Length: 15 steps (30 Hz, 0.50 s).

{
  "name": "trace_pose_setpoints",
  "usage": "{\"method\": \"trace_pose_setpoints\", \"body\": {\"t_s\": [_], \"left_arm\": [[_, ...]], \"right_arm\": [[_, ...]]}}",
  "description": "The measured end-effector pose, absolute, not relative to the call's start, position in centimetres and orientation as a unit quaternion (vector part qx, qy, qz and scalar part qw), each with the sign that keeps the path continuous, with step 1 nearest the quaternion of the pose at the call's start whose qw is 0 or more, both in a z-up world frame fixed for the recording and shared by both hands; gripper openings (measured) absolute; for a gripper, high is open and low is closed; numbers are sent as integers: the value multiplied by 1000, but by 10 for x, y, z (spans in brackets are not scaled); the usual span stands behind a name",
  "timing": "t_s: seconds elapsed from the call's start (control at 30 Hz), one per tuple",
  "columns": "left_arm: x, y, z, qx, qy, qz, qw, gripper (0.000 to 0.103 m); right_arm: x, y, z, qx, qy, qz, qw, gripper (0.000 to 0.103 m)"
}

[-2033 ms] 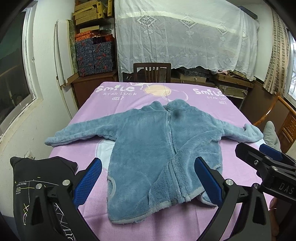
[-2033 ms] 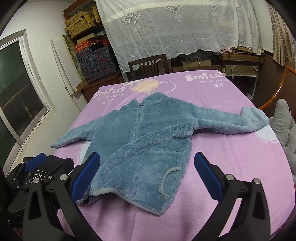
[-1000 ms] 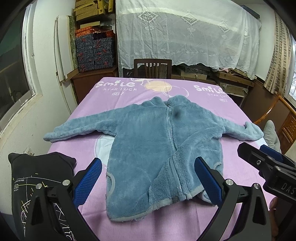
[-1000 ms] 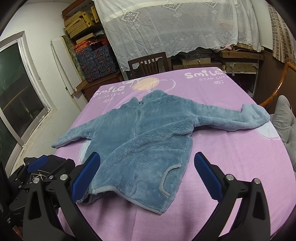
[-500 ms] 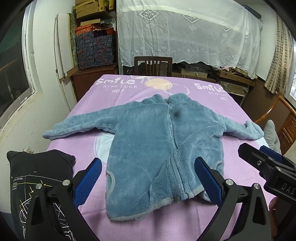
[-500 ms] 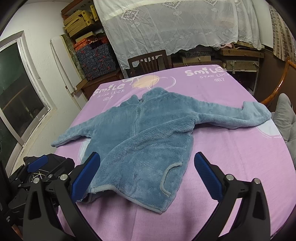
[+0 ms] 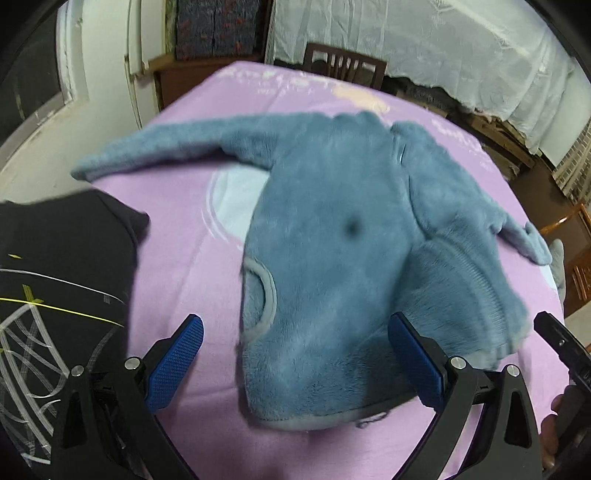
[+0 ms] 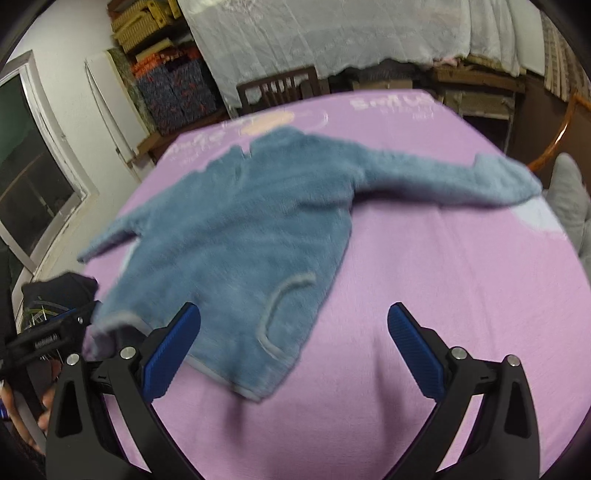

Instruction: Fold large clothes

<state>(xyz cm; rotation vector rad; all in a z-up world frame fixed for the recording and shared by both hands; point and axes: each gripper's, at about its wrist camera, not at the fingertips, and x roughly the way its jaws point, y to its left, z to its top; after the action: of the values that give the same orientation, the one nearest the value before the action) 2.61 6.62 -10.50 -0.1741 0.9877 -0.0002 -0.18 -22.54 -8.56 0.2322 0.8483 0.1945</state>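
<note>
I've got both grippers low over the near edge of the tabletop (image 8: 461, 258), which is covered in a lilac cloth with pale printed lettering at the far end. The blue fleece jacket (image 7: 343, 251) lies spread flat on it, zip side up, collar pointing away from me, hem toward me, both sleeves thrown out wide to either side.

On the left wrist view, my left gripper (image 7: 295, 363) has its jaws spread wide with nothing between the blue pads; the jacket's hem and left pocket opening sit right in the gap ahead of them, but I can't tell whether the pads touch the fleece. To the left of that gripper a black garment (image 7: 62, 280) with white and yellow line print lies at the table edge.

On the right wrist view, my right gripper (image 8: 293, 345) is also wide open and empty, poised over bare lilac cloth just beside the jacket's near right corner, the curved pocket trim just ahead of its left pad. Both views are motion-blurred. A wooden chair (image 8: 280, 90) stands at the far end, with a white lace curtain (image 8: 332, 33) behind it.
</note>
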Motion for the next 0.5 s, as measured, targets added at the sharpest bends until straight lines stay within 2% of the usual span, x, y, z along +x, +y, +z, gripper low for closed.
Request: {"method": "trace_pose_setpoints", "body": {"t_s": [0.37,0.47,0.5], "left_arm": [[38,70,-131,-79,489,19,868,100],[41,72,-135,-82,494,26,865,100],[40,71,-135,-76,490,29,868,100]], "right_arm": [[14,-190,-127,91,453,130,878,83],[13,-182,-125,71,447,124,883,74],[13,-180,-126,65,448,125,883,61]]}}
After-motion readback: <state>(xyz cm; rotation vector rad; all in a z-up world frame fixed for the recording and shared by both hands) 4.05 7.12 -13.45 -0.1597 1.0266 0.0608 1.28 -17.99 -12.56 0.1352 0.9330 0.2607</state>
